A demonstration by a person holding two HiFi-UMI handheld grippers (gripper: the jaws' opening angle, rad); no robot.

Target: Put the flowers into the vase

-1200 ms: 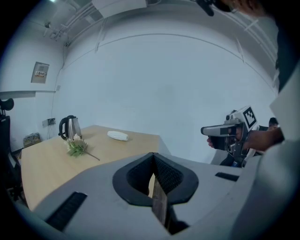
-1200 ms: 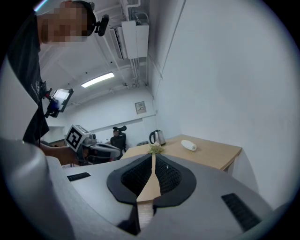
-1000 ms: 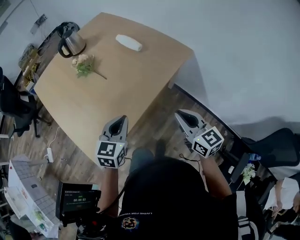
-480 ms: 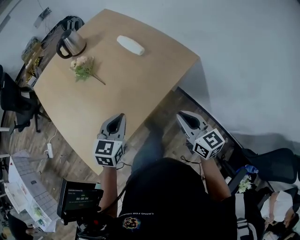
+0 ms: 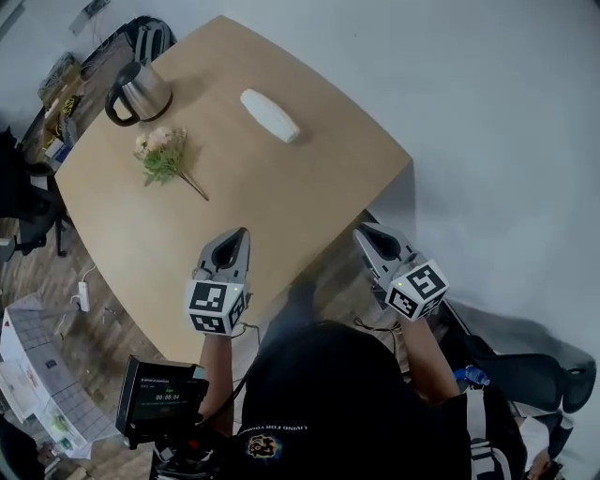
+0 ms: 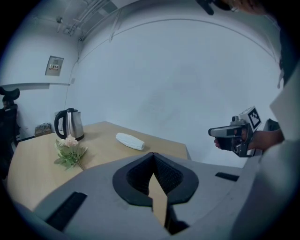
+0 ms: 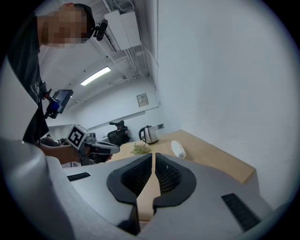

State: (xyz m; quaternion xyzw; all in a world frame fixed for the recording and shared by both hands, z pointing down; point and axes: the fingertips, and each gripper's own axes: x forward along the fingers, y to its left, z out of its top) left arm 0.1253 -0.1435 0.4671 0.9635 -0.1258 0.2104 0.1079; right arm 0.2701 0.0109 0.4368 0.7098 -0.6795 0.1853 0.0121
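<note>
Head view shows pale leafy flowers [image 5: 161, 156] and a toppled white vase [image 5: 270, 116].

The small screen [image 5: 161, 398] shows 00:00:04; print on the shirt [image 5: 272, 428] is too small to read.

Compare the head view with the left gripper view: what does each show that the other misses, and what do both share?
Only the head view shows the small screen and the wood floor. Only the left gripper view shows the wall panel and the ceiling pipes. Both show the table, the kettle, the flowers, the white vase lying on its side, and the right gripper.
</note>
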